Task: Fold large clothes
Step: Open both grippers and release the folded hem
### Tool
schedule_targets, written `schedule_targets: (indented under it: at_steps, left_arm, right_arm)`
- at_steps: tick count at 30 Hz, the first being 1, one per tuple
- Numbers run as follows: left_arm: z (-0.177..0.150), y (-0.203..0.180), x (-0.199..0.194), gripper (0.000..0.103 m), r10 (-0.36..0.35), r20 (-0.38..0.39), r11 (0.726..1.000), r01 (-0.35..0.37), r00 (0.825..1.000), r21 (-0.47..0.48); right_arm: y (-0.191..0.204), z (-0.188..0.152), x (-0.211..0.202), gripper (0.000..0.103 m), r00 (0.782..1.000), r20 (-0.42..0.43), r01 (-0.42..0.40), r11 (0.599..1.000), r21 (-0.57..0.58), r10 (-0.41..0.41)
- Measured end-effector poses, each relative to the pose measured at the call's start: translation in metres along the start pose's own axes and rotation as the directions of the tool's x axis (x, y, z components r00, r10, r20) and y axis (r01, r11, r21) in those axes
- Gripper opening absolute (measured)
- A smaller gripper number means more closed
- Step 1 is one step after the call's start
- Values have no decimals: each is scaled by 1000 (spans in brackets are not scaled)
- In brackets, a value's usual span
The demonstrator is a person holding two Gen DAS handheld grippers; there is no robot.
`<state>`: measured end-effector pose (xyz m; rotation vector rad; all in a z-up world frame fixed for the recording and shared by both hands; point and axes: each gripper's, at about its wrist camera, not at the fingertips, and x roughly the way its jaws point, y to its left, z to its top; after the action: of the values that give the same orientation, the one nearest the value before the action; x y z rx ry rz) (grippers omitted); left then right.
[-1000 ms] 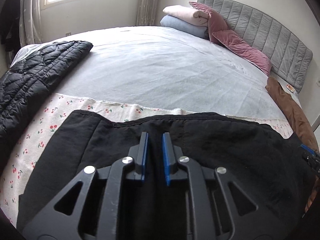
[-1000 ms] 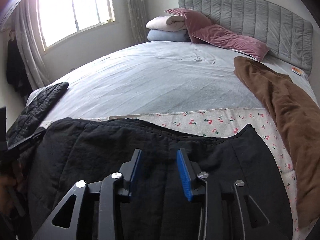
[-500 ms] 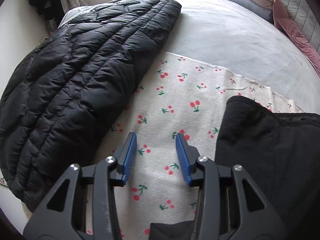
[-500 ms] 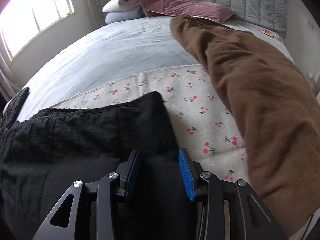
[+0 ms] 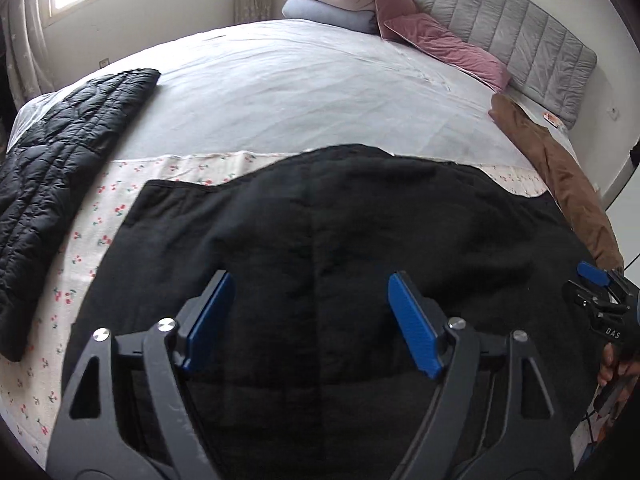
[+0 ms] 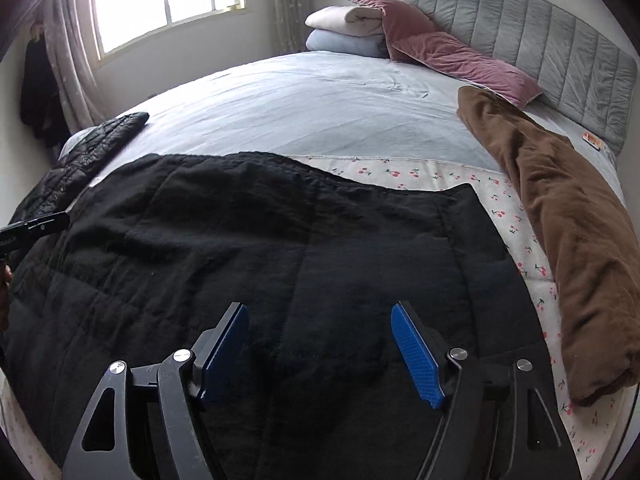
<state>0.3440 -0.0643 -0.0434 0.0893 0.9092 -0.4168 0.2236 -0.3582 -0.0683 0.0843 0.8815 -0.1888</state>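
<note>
Black quilted garment (image 5: 320, 248) lies spread flat across the near end of the bed (image 5: 304, 92), resting on a cherry-print cloth (image 5: 80, 240) that covers the foot of the pale sheet. It fills the lower middle of both wrist views, its far edge running roughly level across the cloth. A grey padded headboard (image 6: 540, 40) stands at the far end of the bed. On the bed's left side lies a black puffer jacket (image 5: 52, 184), apart from the garment with printed cloth showing between them. Along the right side stretches a brown garment (image 6: 560, 240), just beside the black one's right edge. Pink cushions (image 6: 460, 56) lean against the headboard, with a stack of folded blankets (image 6: 344, 28), cream over pale blue, next to them by the window wall.

Left claw (image 5: 308, 320) points forward and steeply down over the garment's middle; its jaws are opening, the blue pads (image 5: 412, 328) wide apart, with only flat fabric below them and nothing gripped. Right claw (image 6: 320, 348) is tilted down likewise over the right half of the garment, jaws also opening, wide, pinching nothing. In the left view the right claw shows at the right margin, with fingers of the person's hand (image 5: 612, 364) on its grip.
</note>
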Motion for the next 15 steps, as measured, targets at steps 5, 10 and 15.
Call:
schedule_targets:
  at_steps: [5,10,15]
  left_arm:
    - [-29,4,14,87,37,10,999,-37,999,40]
    - [-52,55,-15,86,93,17,995,-92,996,-30]
    - [-68,78,-56,86,199,-20,978,-199,980,-61]
  right_arm:
    - [-32,-32,0,75,999,7,45,999,-2,-45]
    - [-90,-57,-29,75,991,4,135,988,69,-136]
    - [-131,-73,-67,78,988,-14,154,972,179,-154]
